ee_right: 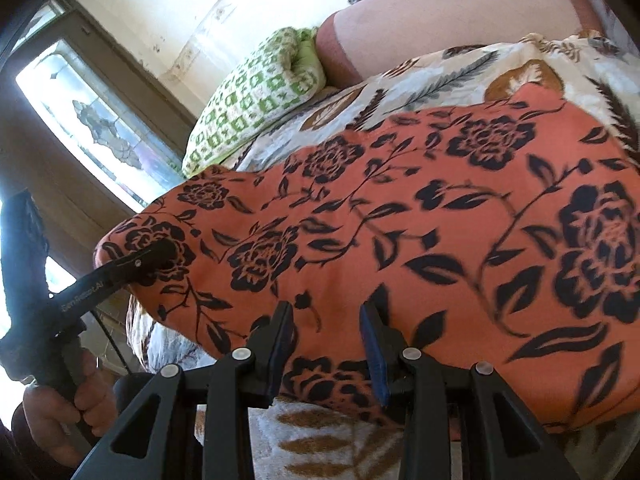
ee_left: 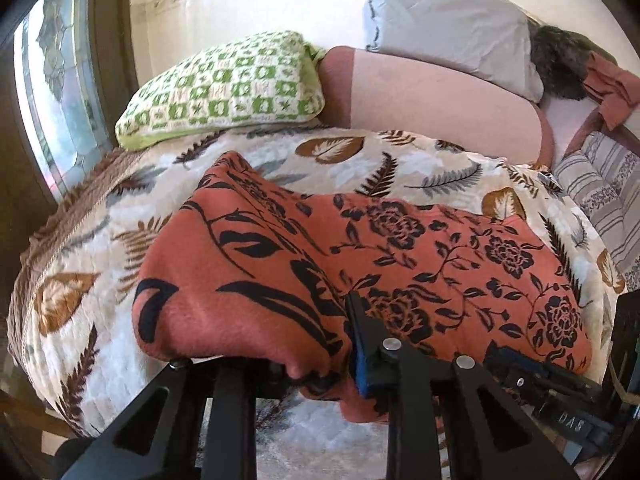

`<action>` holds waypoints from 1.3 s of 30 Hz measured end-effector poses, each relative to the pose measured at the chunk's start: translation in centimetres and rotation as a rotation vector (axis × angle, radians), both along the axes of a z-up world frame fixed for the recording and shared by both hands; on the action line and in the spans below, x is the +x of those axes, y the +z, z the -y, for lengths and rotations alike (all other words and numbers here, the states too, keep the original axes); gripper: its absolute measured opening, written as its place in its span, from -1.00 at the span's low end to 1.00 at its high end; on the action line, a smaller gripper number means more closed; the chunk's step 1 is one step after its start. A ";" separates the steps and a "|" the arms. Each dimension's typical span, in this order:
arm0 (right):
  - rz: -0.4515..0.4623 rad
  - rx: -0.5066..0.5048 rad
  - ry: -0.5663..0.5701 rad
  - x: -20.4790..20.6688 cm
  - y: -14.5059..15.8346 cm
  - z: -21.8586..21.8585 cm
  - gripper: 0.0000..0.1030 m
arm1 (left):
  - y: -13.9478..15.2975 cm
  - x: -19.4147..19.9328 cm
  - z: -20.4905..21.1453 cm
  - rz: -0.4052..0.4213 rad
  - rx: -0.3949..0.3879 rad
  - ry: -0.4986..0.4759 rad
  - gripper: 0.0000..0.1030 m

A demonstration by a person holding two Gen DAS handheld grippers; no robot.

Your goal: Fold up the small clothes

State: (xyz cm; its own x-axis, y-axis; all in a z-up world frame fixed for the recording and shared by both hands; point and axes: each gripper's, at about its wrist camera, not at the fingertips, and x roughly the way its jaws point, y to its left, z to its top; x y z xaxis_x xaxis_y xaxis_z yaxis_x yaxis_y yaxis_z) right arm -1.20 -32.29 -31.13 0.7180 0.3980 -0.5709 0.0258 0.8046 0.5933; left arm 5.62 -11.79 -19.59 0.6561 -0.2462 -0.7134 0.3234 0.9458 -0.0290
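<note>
An orange garment with a black flower print (ee_left: pixel 400 248) lies across the leaf-print bedspread (ee_left: pixel 360 156). My left gripper (ee_left: pixel 320 344) is shut on the garment's near left edge; the cloth drapes over and hides its left finger. In the right wrist view the same garment (ee_right: pixel 400 220) fills the middle, and the left gripper (ee_right: pixel 160 252) shows at its left corner, held by a hand. My right gripper (ee_right: pixel 326 332) is open, its two fingers apart just above the garment's near edge, with nothing held between them.
A green-and-white checked pillow (ee_left: pixel 224 88) and a grey pillow (ee_left: pixel 448 28) lie at the bed's head. A pink bolster (ee_left: pixel 432 96) sits behind the garment. A window (ee_left: pixel 52 92) is at the left. Striped cloth (ee_left: pixel 600 184) lies at the right.
</note>
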 end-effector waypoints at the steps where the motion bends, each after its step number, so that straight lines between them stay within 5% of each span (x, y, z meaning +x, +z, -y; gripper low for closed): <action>1: 0.005 0.008 -0.015 -0.2 0.2 0.6 -0.26 | 0.2 -0.1 0.3 0.006 0.003 -0.007 -0.53; 12: 0.079 0.196 -0.210 -2.3 1.5 8.7 -0.26 | 3.0 -2.2 5.8 0.075 0.051 -0.138 -0.56; 21: 0.165 0.453 -0.353 -5.7 1.4 16.0 -0.22 | 2.5 -7.1 16.6 0.088 0.103 -0.436 -0.56; 22: 0.158 0.488 -0.361 -5.9 1.0 16.6 -0.15 | 2.0 -7.6 17.5 0.071 0.111 -0.474 -0.55; 24: 0.141 0.571 -0.386 -6.4 0.1 17.8 0.41 | 1.1 -8.5 18.7 0.032 0.118 -0.534 -0.50; 26: 0.148 0.642 -0.400 -6.9 -0.6 18.6 0.41 | 0.9 -8.8 18.6 0.012 0.098 -0.573 -0.46; 32: 0.067 0.692 -0.367 -6.0 -1.8 19.1 0.49 | 3.3 -8.8 14.8 0.088 0.054 -0.534 0.21; 35: -0.010 0.669 -0.325 -5.1 -2.4 18.0 0.49 | 3.5 -8.1 12.8 0.096 0.060 -0.492 0.25; 39: -0.003 0.655 -0.294 -4.7 -2.0 17.2 0.59 | 1.0 -6.4 11.9 0.025 0.151 -0.435 0.26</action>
State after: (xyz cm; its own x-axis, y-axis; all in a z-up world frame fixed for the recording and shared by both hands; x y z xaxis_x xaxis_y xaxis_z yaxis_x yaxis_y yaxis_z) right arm -5.90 -49.46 -33.09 0.8470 0.4503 -0.2827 0.1887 0.2425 0.9516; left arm -0.73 -23.65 -18.60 0.5325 -0.3971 -0.7475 0.6904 0.7147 0.1121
